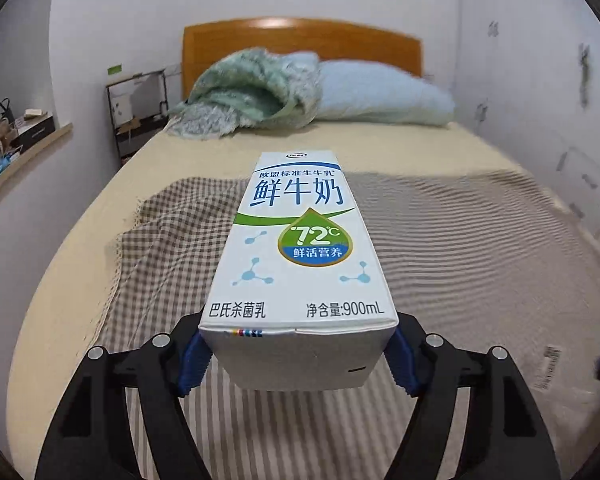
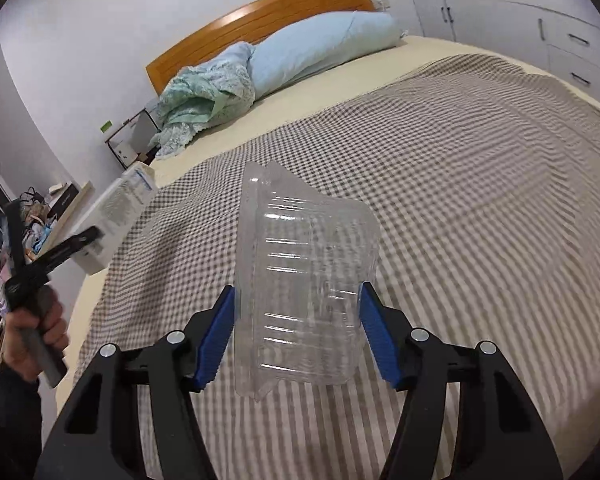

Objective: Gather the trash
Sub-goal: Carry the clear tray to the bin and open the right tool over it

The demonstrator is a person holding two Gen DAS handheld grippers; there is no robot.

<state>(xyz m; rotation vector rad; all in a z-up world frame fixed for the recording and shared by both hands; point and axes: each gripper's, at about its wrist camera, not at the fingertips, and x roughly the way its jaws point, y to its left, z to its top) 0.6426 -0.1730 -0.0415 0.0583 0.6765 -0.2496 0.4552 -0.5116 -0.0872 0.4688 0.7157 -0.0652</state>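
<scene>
While above bed (image 2: 480, 152), left gripper (image 1: 298, 354) clamps carton (image 1: 300, 248), right gripper (image 2: 296, 340) clamshell (image 2: 304, 280).

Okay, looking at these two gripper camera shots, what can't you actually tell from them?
- Milk carton: its far end faces away in the left wrist view; open or sealed, unknown.
- Clear plastic container: transparent, anything inside hard to confirm in the right wrist view.
- Trash bin: in neither view.
- Shelf clutter: too small and distorted at the left edge.
</scene>
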